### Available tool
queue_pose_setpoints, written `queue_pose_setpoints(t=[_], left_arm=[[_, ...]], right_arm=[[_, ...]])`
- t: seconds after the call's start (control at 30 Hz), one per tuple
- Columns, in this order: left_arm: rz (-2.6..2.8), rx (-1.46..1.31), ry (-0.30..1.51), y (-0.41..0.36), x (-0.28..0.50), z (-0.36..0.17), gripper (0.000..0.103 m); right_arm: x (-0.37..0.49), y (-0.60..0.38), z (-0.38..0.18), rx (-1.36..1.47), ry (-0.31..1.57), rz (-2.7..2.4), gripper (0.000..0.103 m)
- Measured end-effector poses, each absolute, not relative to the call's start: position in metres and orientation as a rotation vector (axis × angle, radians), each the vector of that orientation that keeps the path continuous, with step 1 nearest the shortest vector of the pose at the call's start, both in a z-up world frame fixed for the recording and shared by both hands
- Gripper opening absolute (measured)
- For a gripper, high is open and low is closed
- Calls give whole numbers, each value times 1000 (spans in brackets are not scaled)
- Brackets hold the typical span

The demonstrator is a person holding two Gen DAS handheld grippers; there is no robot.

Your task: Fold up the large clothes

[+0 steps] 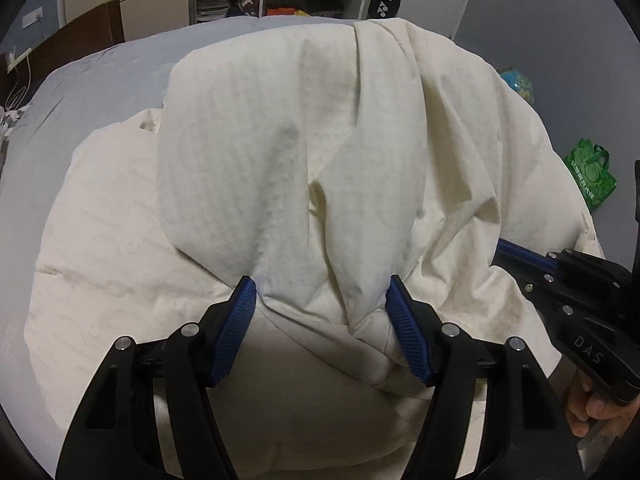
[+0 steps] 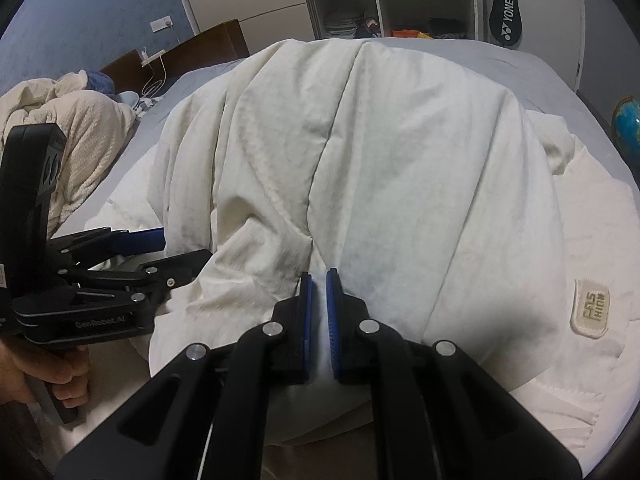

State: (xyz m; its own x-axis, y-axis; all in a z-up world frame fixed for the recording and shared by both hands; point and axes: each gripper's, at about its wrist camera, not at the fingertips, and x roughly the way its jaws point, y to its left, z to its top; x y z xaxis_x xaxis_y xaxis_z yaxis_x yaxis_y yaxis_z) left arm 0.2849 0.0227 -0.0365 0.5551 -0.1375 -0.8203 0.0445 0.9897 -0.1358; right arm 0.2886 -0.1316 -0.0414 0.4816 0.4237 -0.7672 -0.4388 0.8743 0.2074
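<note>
1. The big cream garment [image 1: 280, 152] lies spread over the grey bed [image 1: 100, 80], a folded-over panel piled up straight ahead of both tongs; it looks like a padded coat, puffy and quilted.
2. It should handle as soft and floppy with no stiffness, fairly light for its bulk, and the smooth shell looks a bit slippery, so I'd expect thick bunches to squirm out.
3. The left tongs [image 1: 322, 300] stand spread around a bunched corner of the panel; both pads look to touch its sides, though whether they truly squeeze it I cannot tell.
4. The right tongs [image 2: 319, 280] are pressed together, pinching a thin ridge of cloth beside a seam.
5. Best hold, I'd judge: hems and seamed edges, thin layers, one corner per tongs, well apart.
6. A sewn label [image 2: 590, 308] sits to the right of the right tongs.
7. Further off, a rumpled blanket [image 2: 80, 128] lies beyond on the left.
</note>
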Motion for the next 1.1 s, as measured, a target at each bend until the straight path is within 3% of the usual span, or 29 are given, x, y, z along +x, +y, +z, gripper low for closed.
queue_pose_setpoints(t=[0.17, 0.27, 0.4, 0.43, 0.5, 0.8, 1.1], left_arm=[[-120, -150, 949, 34, 274, -30, 69], [-137, -149, 925, 39, 271, -20, 69], [-149, -118, 883, 40, 268, 4, 72], [-152, -108, 872, 39, 268, 9, 73], [-153, -92, 838, 40, 269, 25, 77], [-87, -80, 750, 50, 329, 79, 78], [8, -121, 976, 55, 396, 22, 69]], right_arm=[[292, -128, -28, -29, 917, 539, 8], [297, -130, -15, 0, 915, 558, 17], [303, -130, 7, 21, 868, 584, 60], [304, -129, 17, 21, 842, 589, 62], [306, -128, 31, 25, 811, 593, 63], [375, -142, 78, 101, 796, 445, 66], [448, -132, 20, 73, 1039, 340, 66]])
